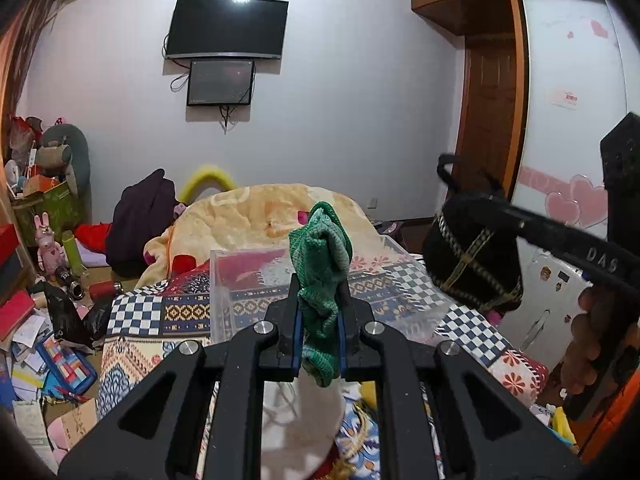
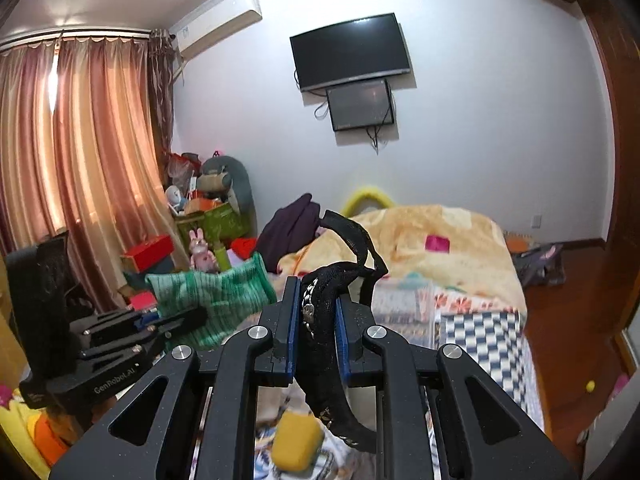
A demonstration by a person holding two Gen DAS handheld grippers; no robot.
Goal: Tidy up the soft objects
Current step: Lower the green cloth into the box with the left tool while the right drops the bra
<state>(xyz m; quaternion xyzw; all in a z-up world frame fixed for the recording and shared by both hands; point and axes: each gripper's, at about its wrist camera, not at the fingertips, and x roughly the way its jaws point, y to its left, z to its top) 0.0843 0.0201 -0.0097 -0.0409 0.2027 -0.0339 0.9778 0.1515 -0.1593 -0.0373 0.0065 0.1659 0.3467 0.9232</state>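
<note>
Both laden tools (image 1: pixel 319 320) above bed edge (image 2: pixel 480 312)

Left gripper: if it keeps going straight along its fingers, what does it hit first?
Probably the clear plastic storage box on the patterned bedspread, directly ahead of the left gripper, which is shut on a green knitted cloth; depth is unclear.

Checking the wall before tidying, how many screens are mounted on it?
2: a large dark screen high on the wall, and a smaller screen directly beneath it.

Even indoor light, backlit curtain (image 2: pixel 80 152), fisheye-bent, dark-vignetted edges.
</note>
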